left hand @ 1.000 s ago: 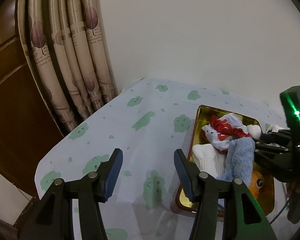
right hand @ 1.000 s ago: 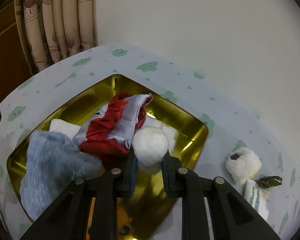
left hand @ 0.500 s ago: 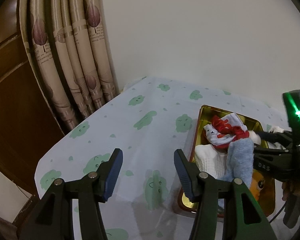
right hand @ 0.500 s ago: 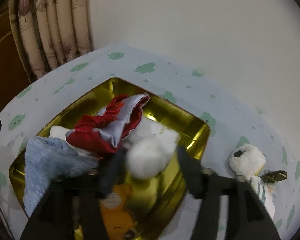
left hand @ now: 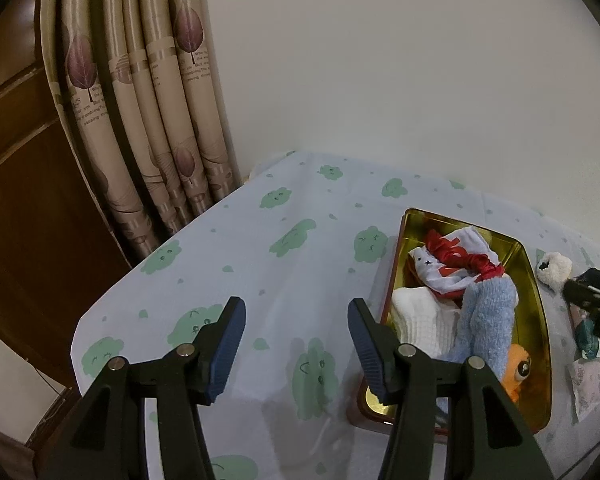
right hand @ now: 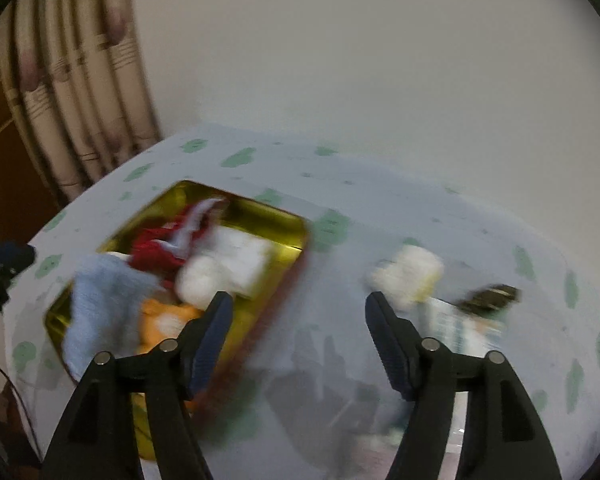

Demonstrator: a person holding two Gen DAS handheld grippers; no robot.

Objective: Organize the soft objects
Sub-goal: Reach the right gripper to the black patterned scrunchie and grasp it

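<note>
The surface (left hand: 236, 248) is draped in a pale cloth printed with green cloud-like blobs, smooth and a little creased, and on its right side sits the gold tray (left hand: 530, 280), a shallow, shiny metal tin with rounded corners. The step in hand looks like the gap between one drop and the next pick: the white pom-pom (right hand: 198, 284), a round fluffy ball, lies in the tray, free of the right tool (right hand: 298, 322), whose jaws have just been opening and now stand wide with nothing between them. That view is smeared, so fine detail is lost. Already in the tray are a blue fuzzy sock (left hand: 486, 320), long and limp; a white waffle-knit cloth (left hand: 418, 314); a red and white frilled fabric piece (left hand: 454, 258); and an orange plush toy (left hand: 518, 368), partly covered. Still out on the cloth to the tray's right is a white fluffy toy (right hand: 410, 276), a small woolly lump with some flatter, unclear items just beside it. The next move probably calls for carrying the right tool across to that toy and closing gently on its pile. The left tool (left hand: 296, 344) hovers with its jaws wide and empty over bare cloth left of the tray.
</note>
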